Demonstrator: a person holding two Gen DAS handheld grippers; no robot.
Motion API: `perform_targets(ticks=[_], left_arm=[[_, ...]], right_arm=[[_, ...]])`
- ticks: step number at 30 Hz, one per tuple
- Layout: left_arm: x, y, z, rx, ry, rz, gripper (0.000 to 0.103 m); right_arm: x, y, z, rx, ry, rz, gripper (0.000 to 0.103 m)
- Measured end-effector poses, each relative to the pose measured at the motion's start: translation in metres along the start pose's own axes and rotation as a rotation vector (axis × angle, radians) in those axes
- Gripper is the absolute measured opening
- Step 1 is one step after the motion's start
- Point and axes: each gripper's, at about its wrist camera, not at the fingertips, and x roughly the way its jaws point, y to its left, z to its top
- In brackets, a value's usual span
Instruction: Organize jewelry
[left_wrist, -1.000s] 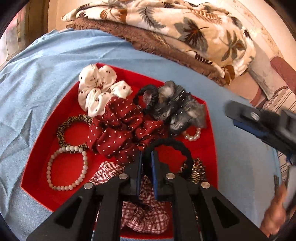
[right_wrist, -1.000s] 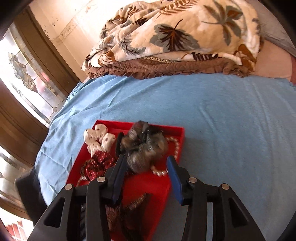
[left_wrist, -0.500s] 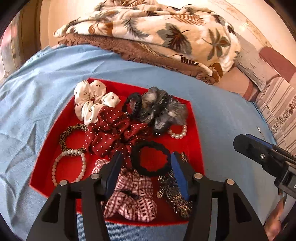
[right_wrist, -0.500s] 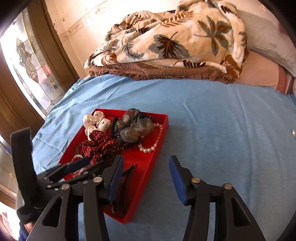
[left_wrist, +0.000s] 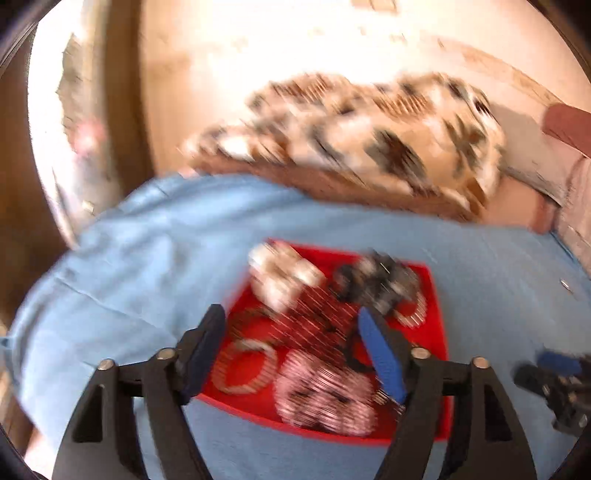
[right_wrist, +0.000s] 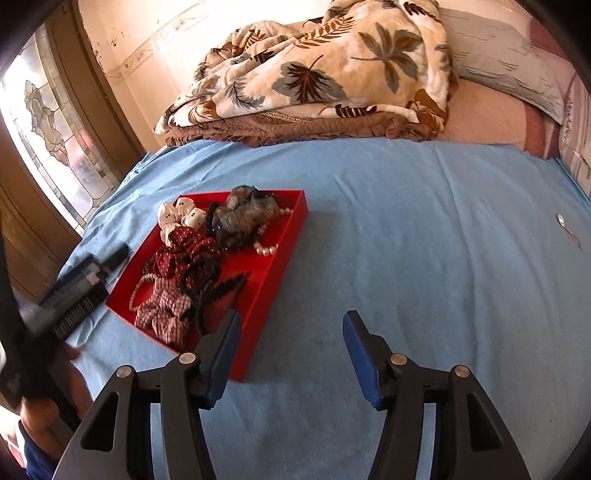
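Both grippers had drawn back from the red tray (right_wrist: 280, 254), fingers wide apart and empty; the left gripper (left_wrist: 291, 350), blurred mid-swing, risked clipping the tray rim.

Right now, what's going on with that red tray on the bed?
Nothing is being held. The red tray sits on the blue sheet, filled with scrunchies and a pearl bracelet. The left hand-held gripper is open above the tray; the right hand-held gripper is open beside it.

Location: home bedroom.
Indicators: bed under a blue sheet (right_wrist: 406, 258), leaf-print blanket (right_wrist: 325, 70), pillow (right_wrist: 506, 62), stained-glass window (right_wrist: 51, 129).
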Motion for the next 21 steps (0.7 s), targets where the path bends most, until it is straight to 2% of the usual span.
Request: perform_targets(ticks=[2,4,6,8,11,15,21], left_arm=[[-0.024,0.013,0.004,-0.035,-0.122,0.09,0.099],[-0.046,0.025,0.007,-0.07,-0.216,0.137,0.103],[-0.062,0.033,0.007,-0.088,-0.262,0.174,0.103],[-0.079,0.038,0.003,-0.084,-0.283,0.252,0.103],[-0.094,0.037,-0.005,-0.06,-0.266,0.292,0.103],[-0.111,0.03,-0.02,-0.064,-0.205,0.179,0.103],[-0.12,-0.002,-0.036,-0.013,-0.081,0.121,0.103]], right_arm=[[-0.005,-0.003,-0.005,0.006,-0.004,-0.005,0.062],[-0.01,-0.005,-0.012,0.011,-0.009,-0.005,0.062],[-0.017,-0.007,-0.019,0.01,-0.02,-0.007,0.062],[-0.023,-0.007,-0.025,0.004,-0.03,-0.011,0.063],[-0.03,-0.006,-0.03,-0.003,-0.043,-0.004,0.063],[-0.042,0.001,-0.039,-0.038,-0.082,-0.001,0.066],[-0.061,0.01,-0.055,-0.115,-0.149,-0.032,0.069]])
